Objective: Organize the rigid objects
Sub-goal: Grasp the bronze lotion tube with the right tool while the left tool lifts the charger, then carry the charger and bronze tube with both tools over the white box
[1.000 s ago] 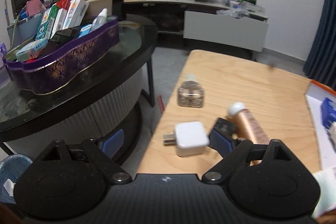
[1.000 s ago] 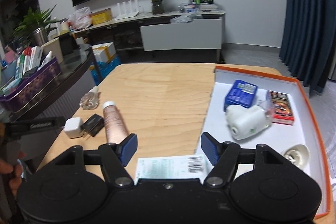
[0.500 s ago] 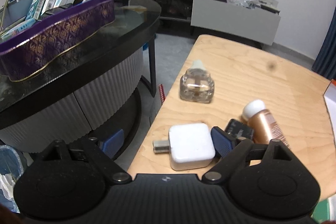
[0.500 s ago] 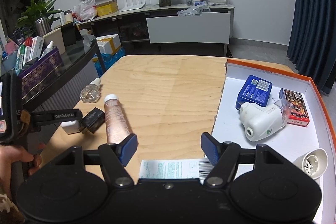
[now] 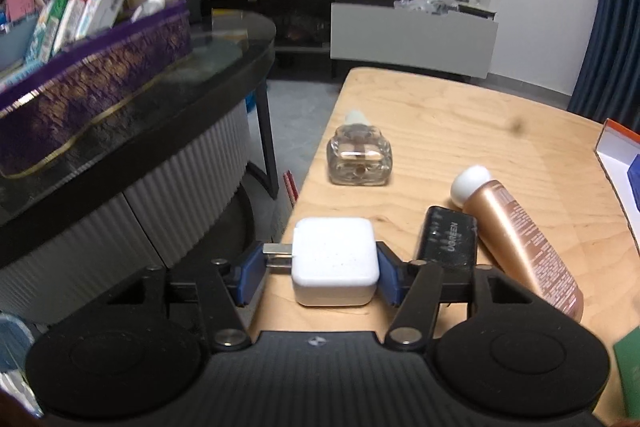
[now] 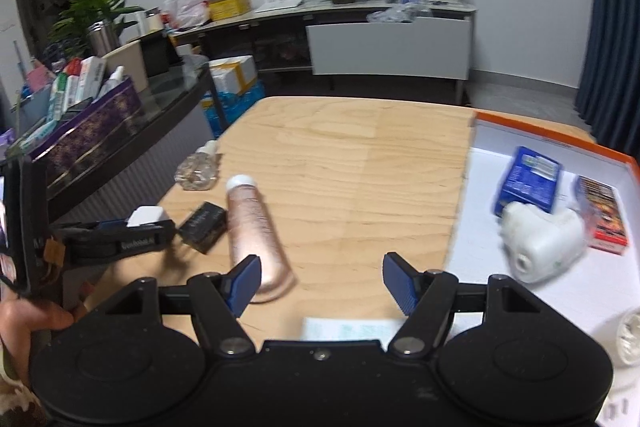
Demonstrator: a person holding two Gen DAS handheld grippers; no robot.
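White charger cube (image 5: 335,263) lay at the near left corner of the wooden bench (image 5: 460,131), its metal prongs pointing left, squarely between the blue pads of the left gripper (image 5: 318,277). Those fingers (image 5: 387,277) were closing: the right pad sat against the cube's right side, while the left pad (image 5: 248,277) stood at the prongs, so a firm hold could not be confirmed. Just right of the cube lay a black adapter (image 5: 448,241) printed "UGREEN", touching a copper tube (image 5: 516,247) with a white cap; the tube's small print was unreadable. Farther off sat a clear glass bottle (image 5: 359,157). In the right wrist view the left gripper's side bore lettering too blurred to read. The right gripper (image 6: 322,281) hung with fingers (image 6: 400,283) parted wide and empty above the bench, the tube's end beside its left finger. At far right, an orange-rimmed tray (image 6: 548,137) held a blue box (image 6: 530,179), a white plastic device (image 6: 540,241) and a red box (image 6: 602,213), labels blurred.
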